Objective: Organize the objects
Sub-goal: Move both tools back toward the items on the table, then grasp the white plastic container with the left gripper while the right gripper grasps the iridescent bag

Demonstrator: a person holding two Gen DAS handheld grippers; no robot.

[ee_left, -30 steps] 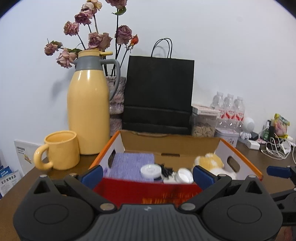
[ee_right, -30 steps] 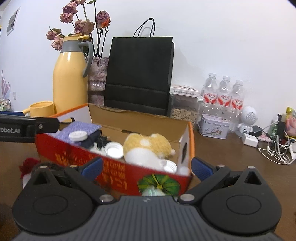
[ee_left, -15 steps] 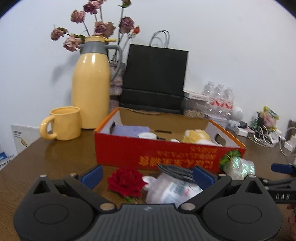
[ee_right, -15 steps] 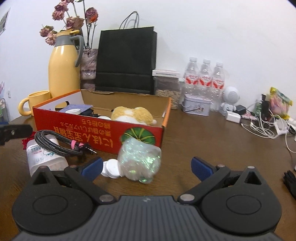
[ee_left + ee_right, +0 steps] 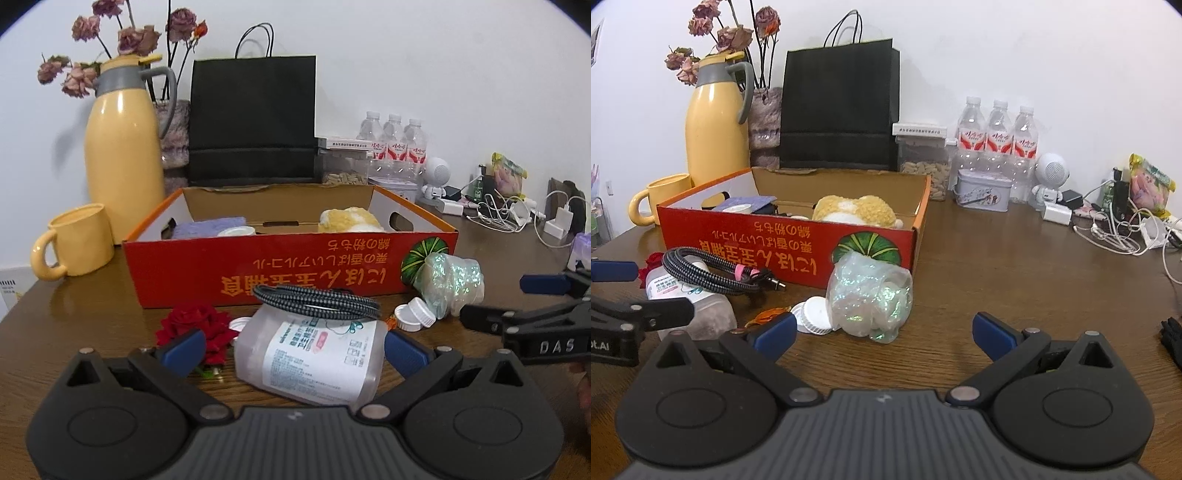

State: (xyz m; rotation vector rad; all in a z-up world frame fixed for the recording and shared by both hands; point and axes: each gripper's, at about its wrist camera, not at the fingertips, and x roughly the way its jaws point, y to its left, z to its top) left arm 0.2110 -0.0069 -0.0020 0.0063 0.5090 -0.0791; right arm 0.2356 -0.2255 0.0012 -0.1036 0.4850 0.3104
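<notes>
table right (image 5: 1015, 266): bare | left: bottle (image 5: 314, 354), cable (image 5: 317, 301), red box (image 5: 288, 269)

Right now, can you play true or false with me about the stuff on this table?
1. The braided cable lies on top of the plastic bottle. True.
2. The red rose is inside the red cardboard box. False: it lies on the table in front of the box.
3. The plush toy sits in the box. True.
4. The yellow mug is lying on its side. False: it stands upright beside the yellow thermos jug.
5. The left gripper is squeezed shut. False: it is open, a finger on each side of the bottle.
</notes>
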